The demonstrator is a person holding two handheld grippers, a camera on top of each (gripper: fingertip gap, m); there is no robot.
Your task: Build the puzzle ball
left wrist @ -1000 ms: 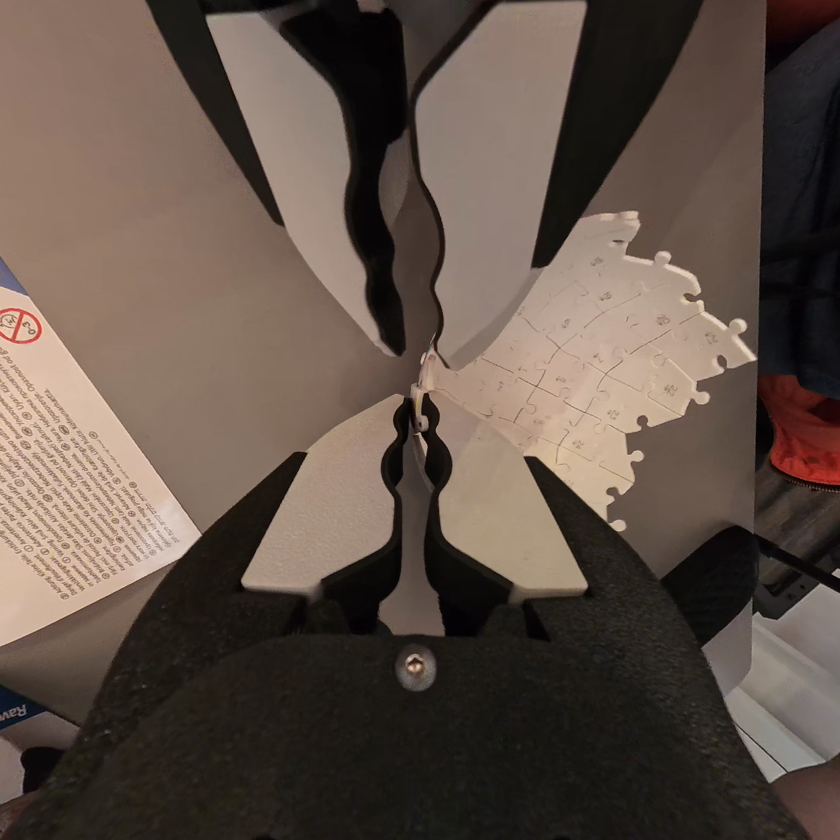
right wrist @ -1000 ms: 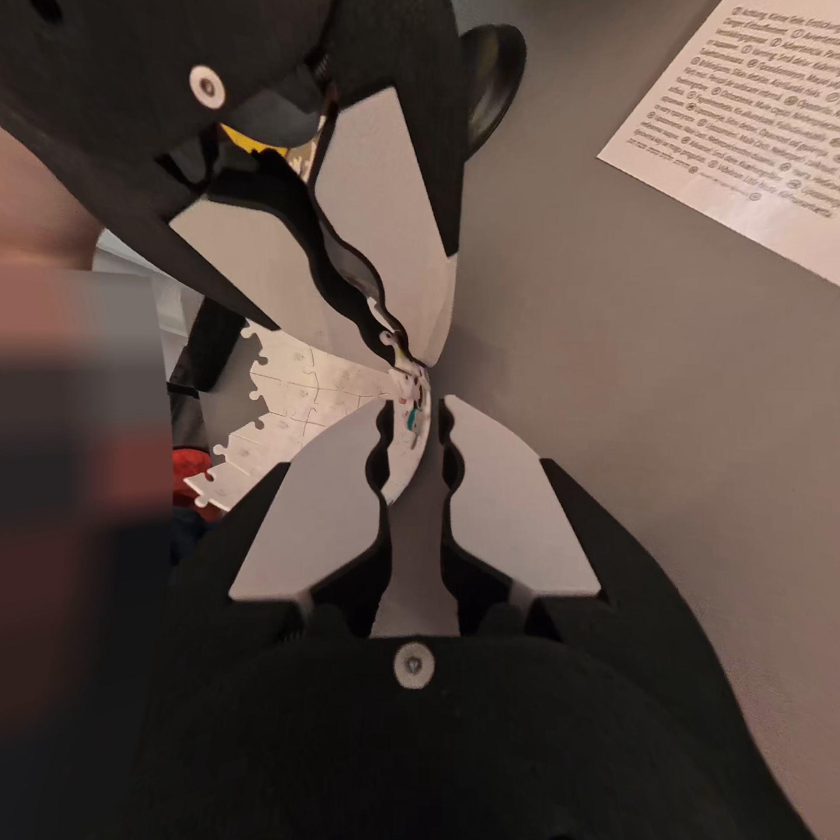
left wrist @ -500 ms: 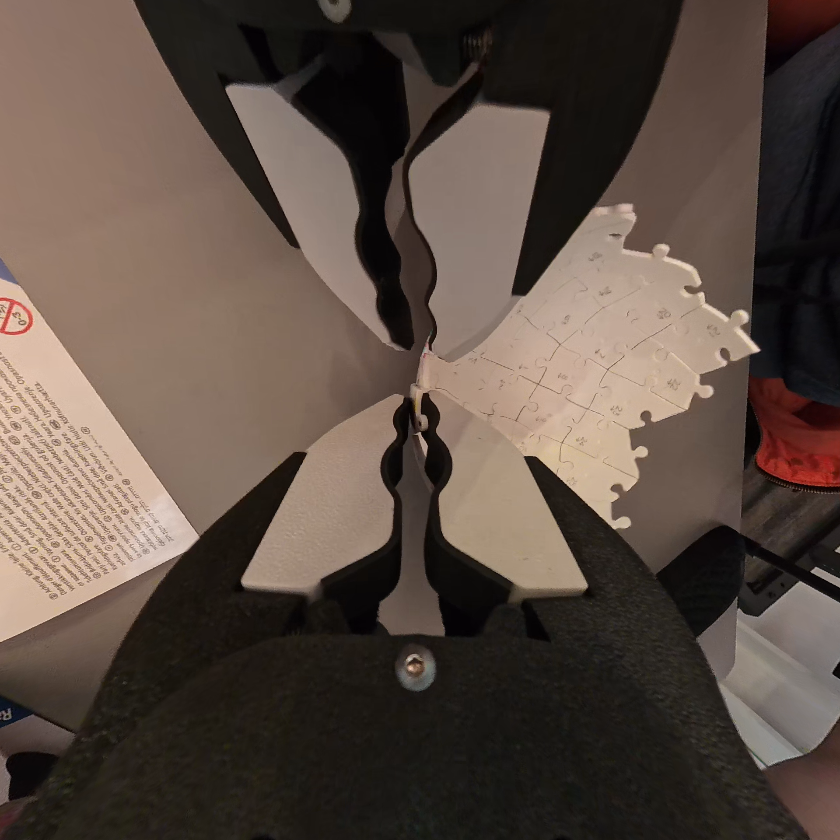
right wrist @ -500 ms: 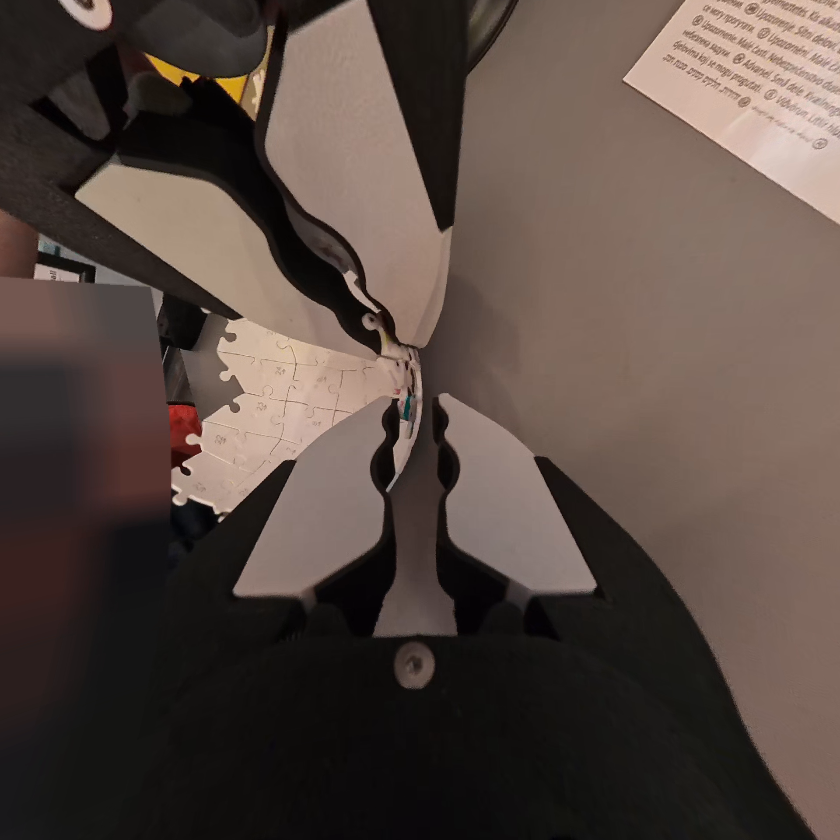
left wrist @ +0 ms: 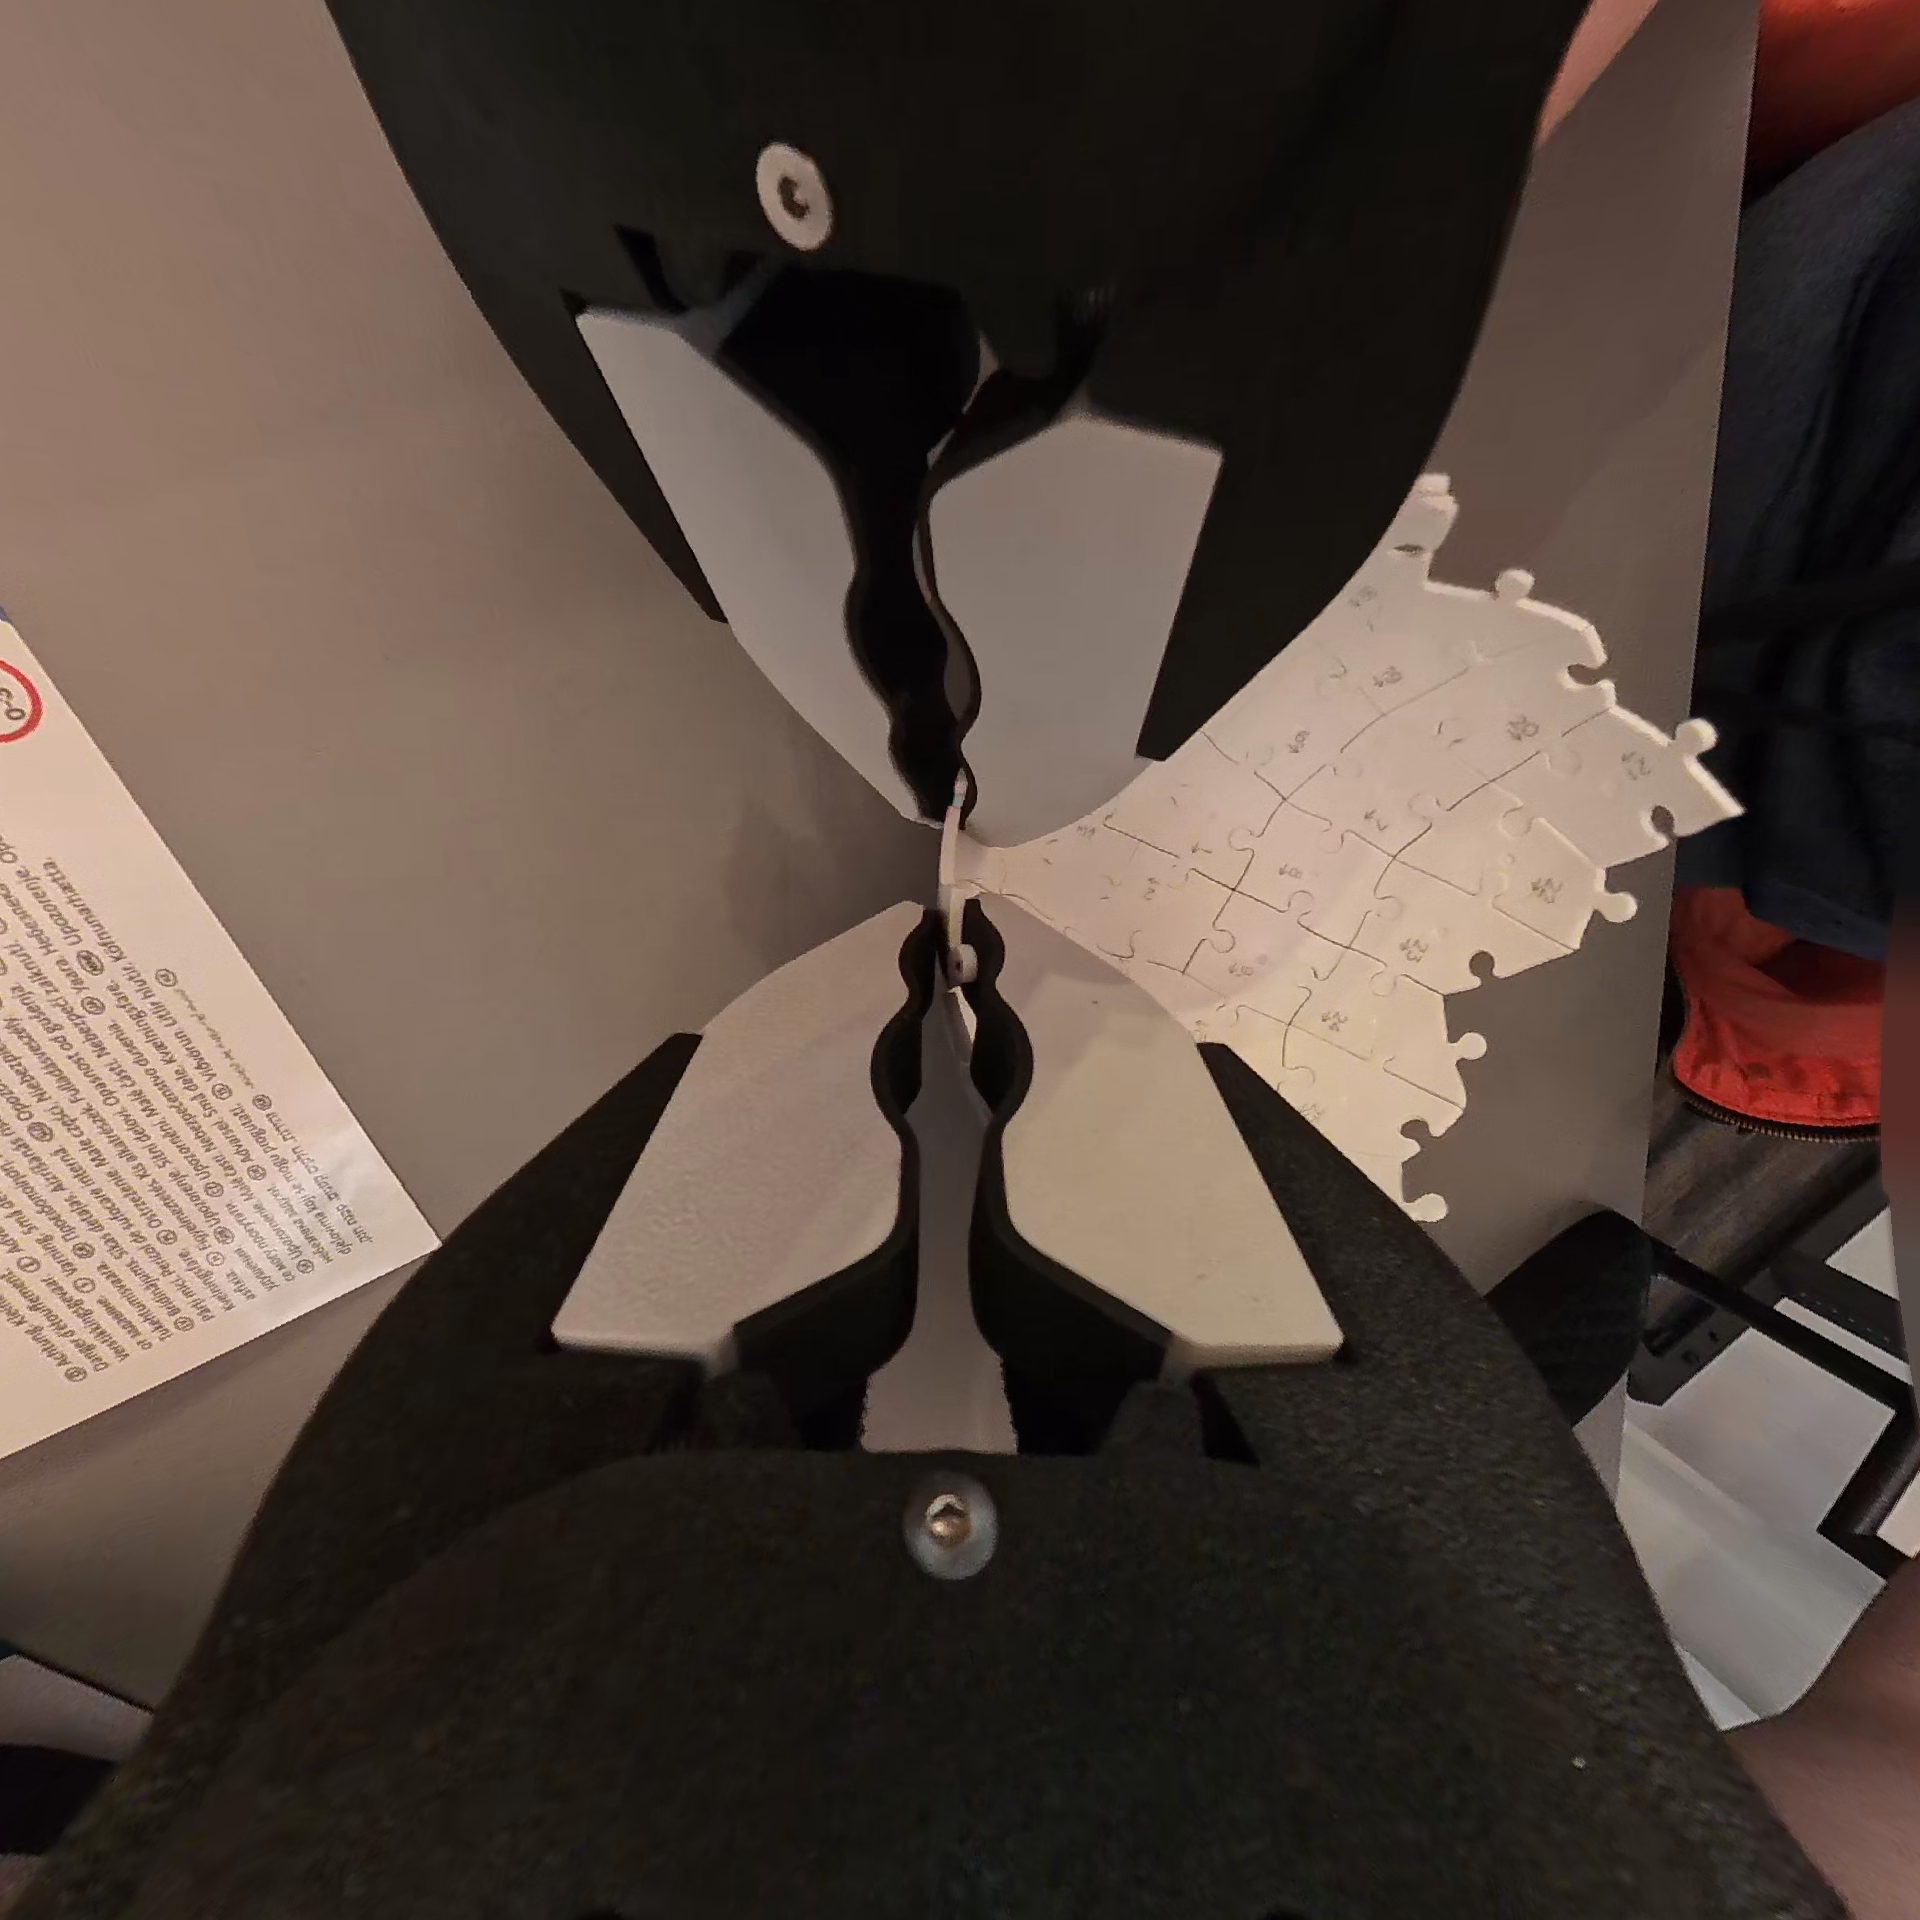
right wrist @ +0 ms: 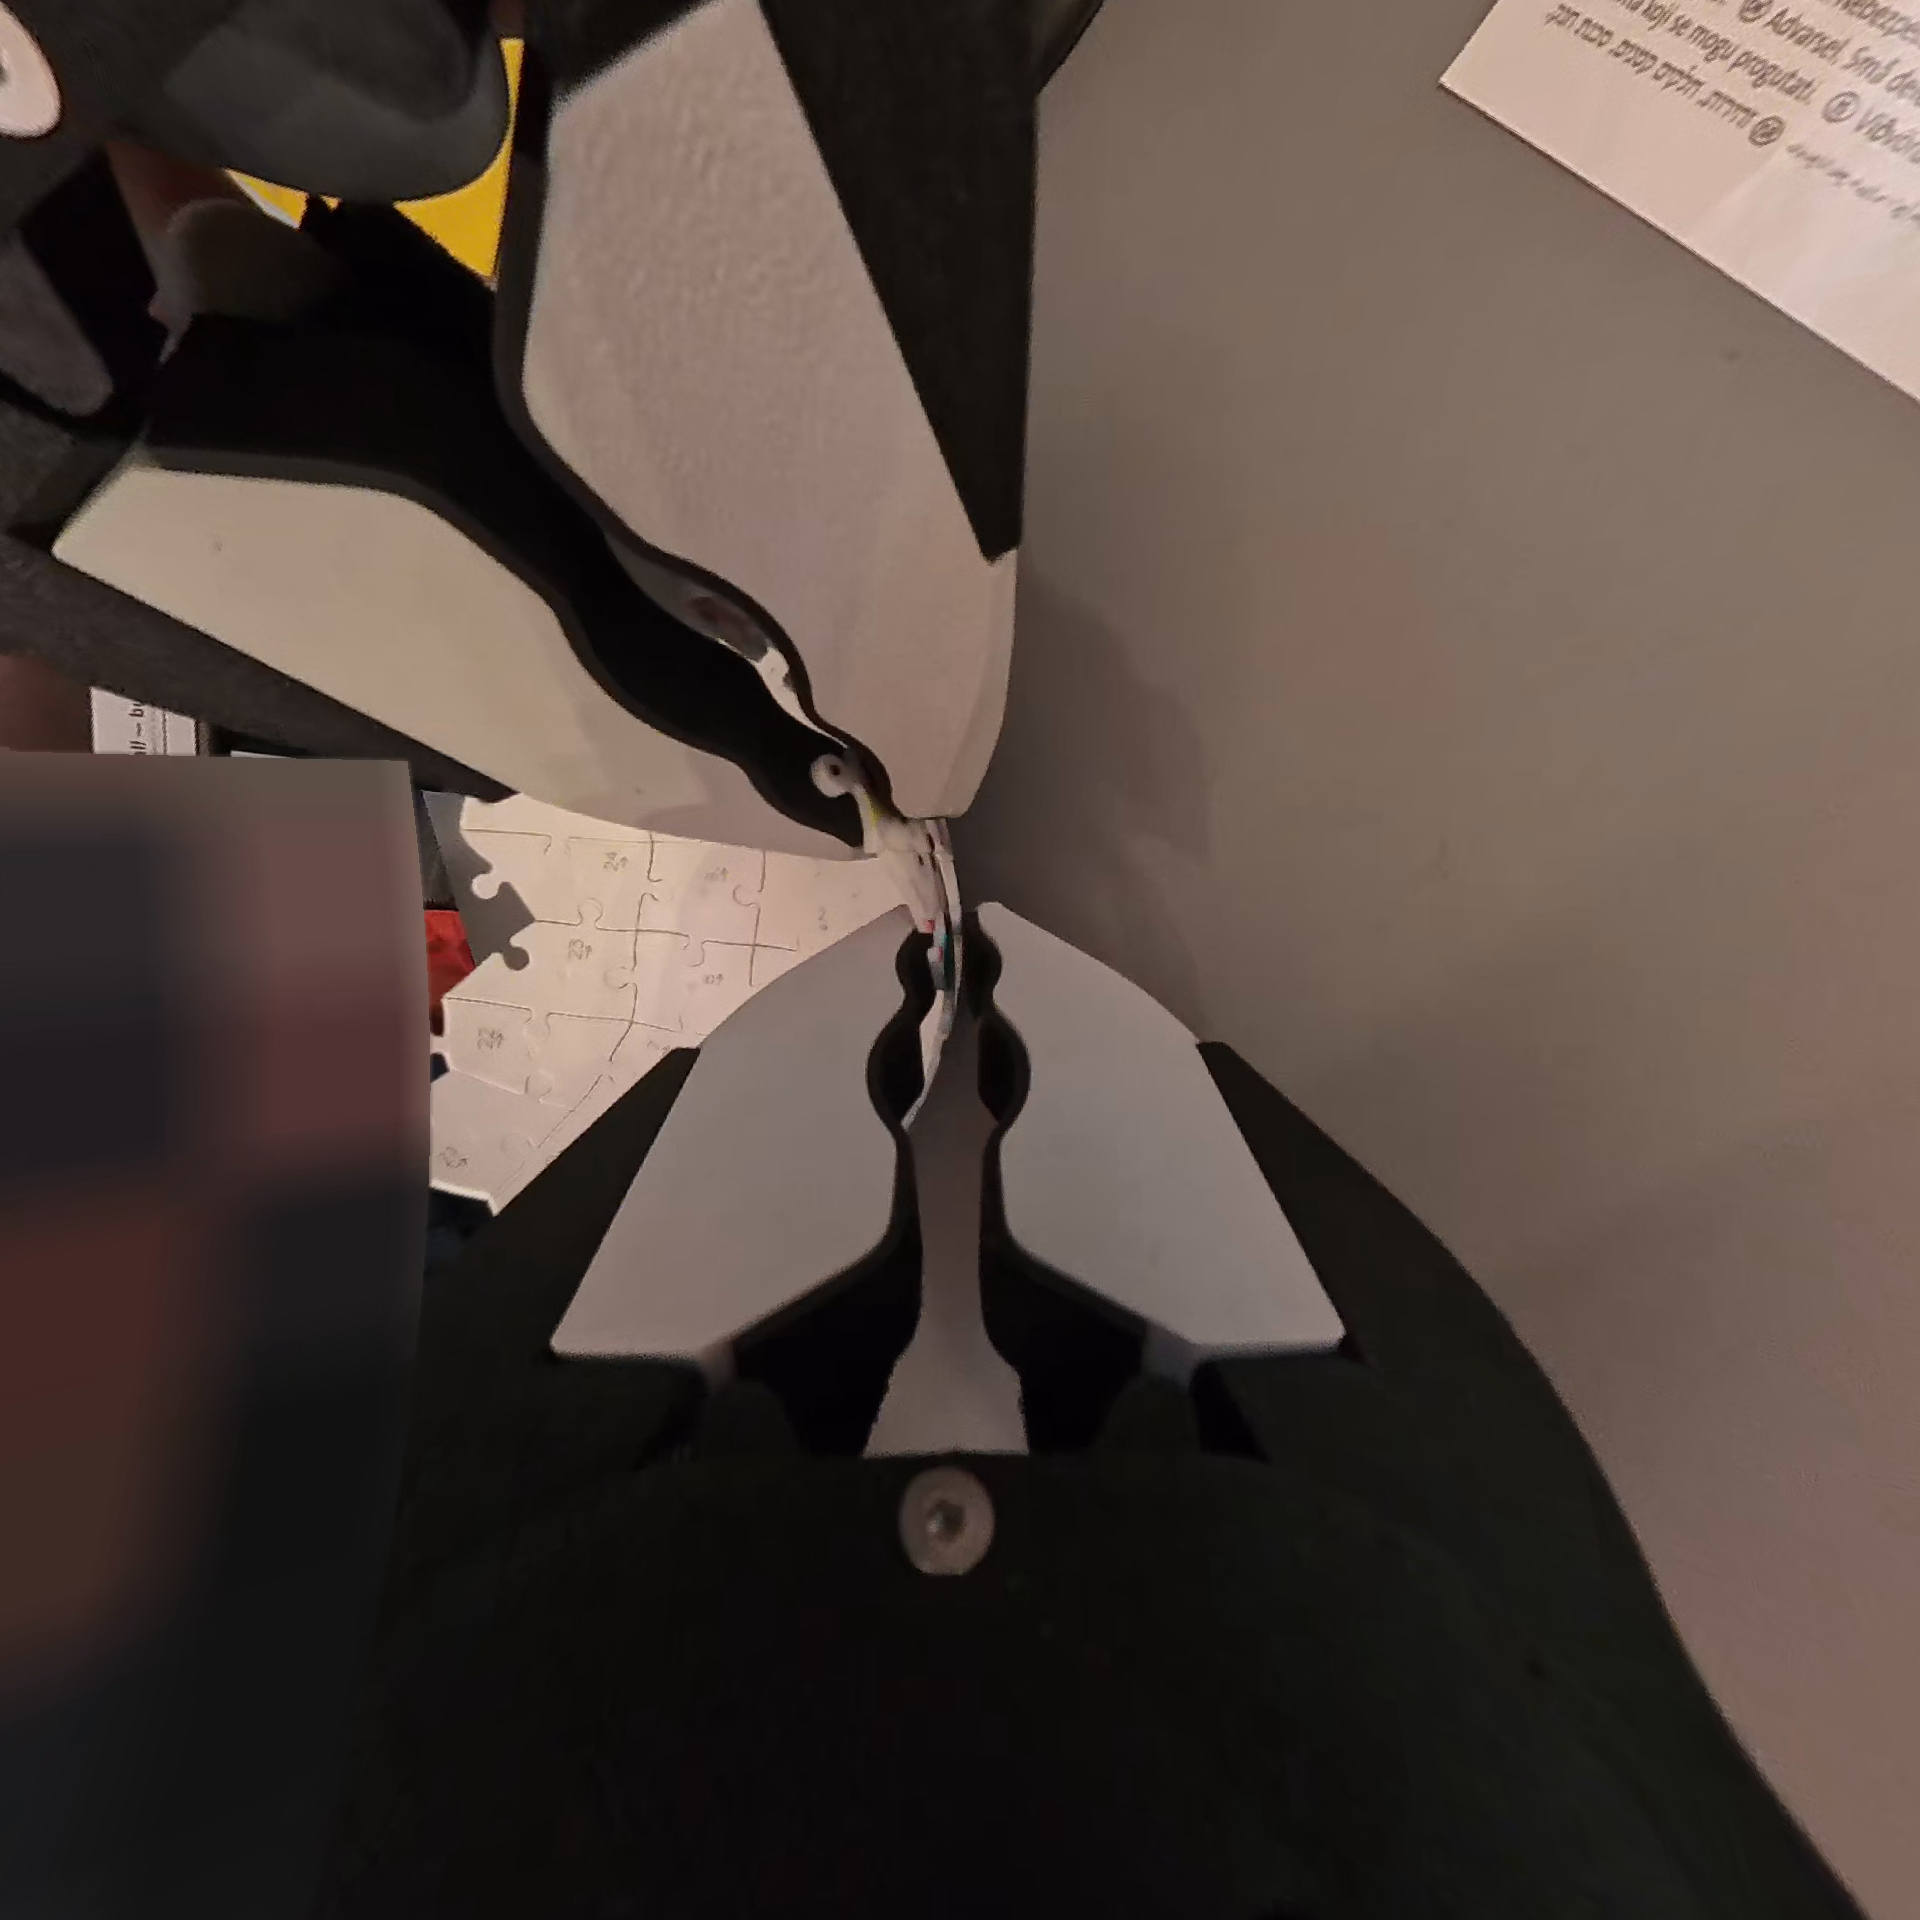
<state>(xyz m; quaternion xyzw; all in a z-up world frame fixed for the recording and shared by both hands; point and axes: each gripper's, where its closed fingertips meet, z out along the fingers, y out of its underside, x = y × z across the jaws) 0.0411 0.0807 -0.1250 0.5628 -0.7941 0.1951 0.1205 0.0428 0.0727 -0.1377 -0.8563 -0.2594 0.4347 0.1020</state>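
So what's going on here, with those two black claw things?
A person is holding two grippers tip to tip above a grey table. The left gripper and the right gripper both pinch the edge of a curved white sheet of joined puzzle pieces, part of a puzzle ball. They seem to be pressing a piece in at that edge. A printed leaflet lies nearby.

right gripper point(left wrist: 951, 795) moved closer to left gripper point(left wrist: 951, 940) | screw point(left wrist: 795, 195) came into view | puzzle sheet point(left wrist: 1351, 862) tilted slightly | leaflet point(right wrist: 1704, 114) slid toward frame corner
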